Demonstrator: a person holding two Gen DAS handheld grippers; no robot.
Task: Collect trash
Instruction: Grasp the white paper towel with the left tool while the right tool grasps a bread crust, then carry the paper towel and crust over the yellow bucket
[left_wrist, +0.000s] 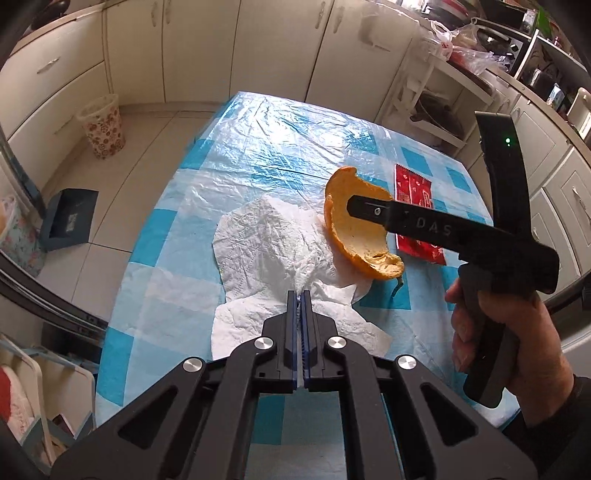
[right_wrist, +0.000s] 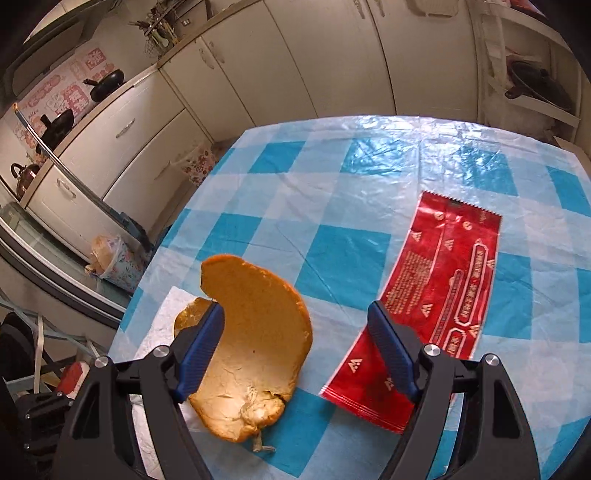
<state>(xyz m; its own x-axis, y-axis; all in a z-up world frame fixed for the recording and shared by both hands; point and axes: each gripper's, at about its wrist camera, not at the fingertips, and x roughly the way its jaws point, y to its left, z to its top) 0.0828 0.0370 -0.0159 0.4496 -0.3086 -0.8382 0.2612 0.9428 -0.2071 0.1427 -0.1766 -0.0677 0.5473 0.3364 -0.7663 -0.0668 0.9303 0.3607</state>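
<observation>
A crumpled white paper napkin (left_wrist: 266, 251) lies on the blue checked tablecloth (left_wrist: 258, 147). My left gripper (left_wrist: 299, 295) is shut on the napkin's near part. An orange peel (left_wrist: 354, 225) rests on the napkin's right edge; it also shows in the right wrist view (right_wrist: 255, 332). My right gripper (right_wrist: 295, 314) is open, its left finger inside the curved peel and its right finger over a flat red wrapper (right_wrist: 439, 295). The wrapper also shows in the left wrist view (left_wrist: 413, 184), just right of the peel.
A patterned waste bin (left_wrist: 103, 125) stands on the floor left of the table, by white cabinets. A blue dustpan (left_wrist: 70, 218) lies on the floor nearer. A white shelf with pans (left_wrist: 432, 107) stands past the table's far right corner.
</observation>
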